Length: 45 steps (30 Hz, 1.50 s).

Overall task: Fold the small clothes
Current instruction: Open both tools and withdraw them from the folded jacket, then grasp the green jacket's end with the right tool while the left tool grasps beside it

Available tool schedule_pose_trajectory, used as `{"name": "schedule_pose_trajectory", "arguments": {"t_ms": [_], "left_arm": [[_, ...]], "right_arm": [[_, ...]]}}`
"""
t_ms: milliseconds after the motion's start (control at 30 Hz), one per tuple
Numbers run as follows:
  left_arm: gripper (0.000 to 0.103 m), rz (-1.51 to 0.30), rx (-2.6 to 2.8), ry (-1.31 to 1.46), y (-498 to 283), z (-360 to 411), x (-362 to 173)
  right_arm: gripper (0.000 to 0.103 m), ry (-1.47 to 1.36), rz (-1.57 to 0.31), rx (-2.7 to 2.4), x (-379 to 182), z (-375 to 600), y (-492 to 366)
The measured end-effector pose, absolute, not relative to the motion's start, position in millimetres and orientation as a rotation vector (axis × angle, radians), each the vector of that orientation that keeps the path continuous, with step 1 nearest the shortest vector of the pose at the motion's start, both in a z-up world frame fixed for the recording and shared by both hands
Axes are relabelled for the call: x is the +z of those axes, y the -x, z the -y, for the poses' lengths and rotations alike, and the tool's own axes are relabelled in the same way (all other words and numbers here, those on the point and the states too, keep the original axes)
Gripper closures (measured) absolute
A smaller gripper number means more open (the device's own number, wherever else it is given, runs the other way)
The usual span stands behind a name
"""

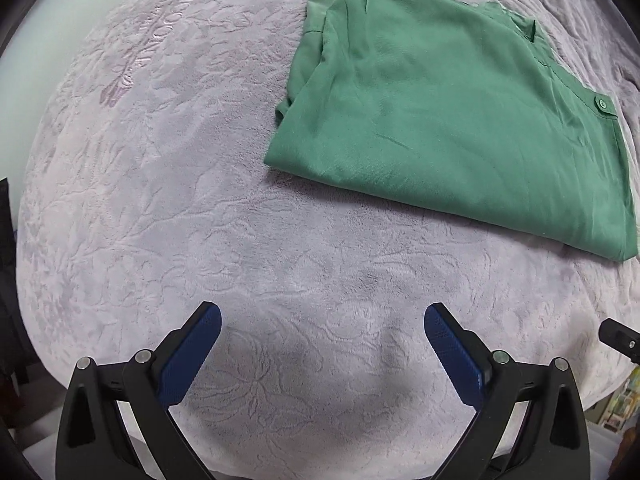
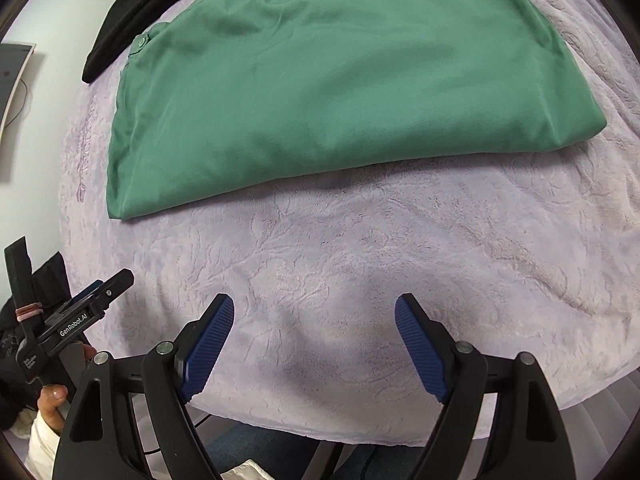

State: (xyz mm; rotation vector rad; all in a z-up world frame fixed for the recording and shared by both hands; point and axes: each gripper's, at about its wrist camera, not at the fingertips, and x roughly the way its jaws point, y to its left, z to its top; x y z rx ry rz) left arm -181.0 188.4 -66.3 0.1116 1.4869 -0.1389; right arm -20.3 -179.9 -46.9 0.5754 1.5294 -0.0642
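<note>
- A folded green garment [image 1: 452,120] lies flat on a pale lilac blanket [image 1: 200,200] with an embossed floral pattern.
- In the left wrist view the garment sits toward the far right part of the blanket; in the right wrist view it fills the far middle of the blanket [image 2: 360,260].
- The garment [image 2: 332,80] is folded into a rough rectangle, its smooth folded edge facing the grippers.
- Green buttons show on tabs at the garment's far edge and right edge in the left wrist view.
- The left gripper [image 1: 322,316] hovers over bare blanket near the blanket's near edge, its two blue-padded fingers [image 1: 192,356] spread wide with nothing between them.
- The right gripper [image 2: 314,310] is likewise spread wide and holding nothing, over bare blanket near the near edge, short of the garment's folded edge.
- Neither gripper touches the garment.
- A black piece of cloth [image 2: 132,20] lies at the blanket's far left, touching the green garment's far edge in the right wrist view.
- In the right wrist view the left gripper's body [image 2: 86,308] shows at the lower left, beside the blanket's left edge, with the person's fingertips [image 2: 54,396] on its handle.
- Faint stitched lettering [image 1: 160,36] marks the blanket's far left area.
</note>
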Motion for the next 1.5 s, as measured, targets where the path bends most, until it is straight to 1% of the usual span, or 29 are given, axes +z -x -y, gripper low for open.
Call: {"name": "schedule_pose_trajectory", "arguments": {"t_ms": [133,167,300,700,933,1100,1300,1500], "left_arm": [[0.001,-1.497,-0.166,-0.092,173.1,-194.2,-70.8],[0.001,-1.501,-0.172,-0.086,163.5,-191.0,-63.8],[0.001,-1.505,-0.192,-0.07,156.6,-198.3,-63.8],[0.001,-1.507,-0.222,-0.073,113.9,-246.9,-78.2],[0.001,-1.504,-0.262,-0.064,80.2,-278.0,-85.9],[0.001,-1.474,-0.27,-0.027,48.2,-298.5,-81.9],[0.001,-1.48,-0.242,0.007,20.3,-305.6,-85.0],[0.001,-1.478,-0.247,-0.002,19.5,-296.4,-82.8]], "right_arm": [[0.018,-0.575,-1.546,-0.063,-50.2,173.1,18.8],[0.018,-0.576,-1.549,-0.062,-51.0,171.2,18.4],[0.018,-0.577,-1.56,-0.057,-55.1,160.3,15.8],[0.018,-0.631,-1.576,-0.062,-74.6,127.1,2.8],[0.018,-0.863,-1.518,-0.066,-88.1,113.7,-5.6],[0.018,-0.926,-1.479,-0.019,-94.7,103.1,-24.1],[0.018,-1.009,-1.437,0.017,-105.3,98.8,-44.0],[0.018,-1.162,-1.347,0.034,-116.4,102.9,-59.3]]}}
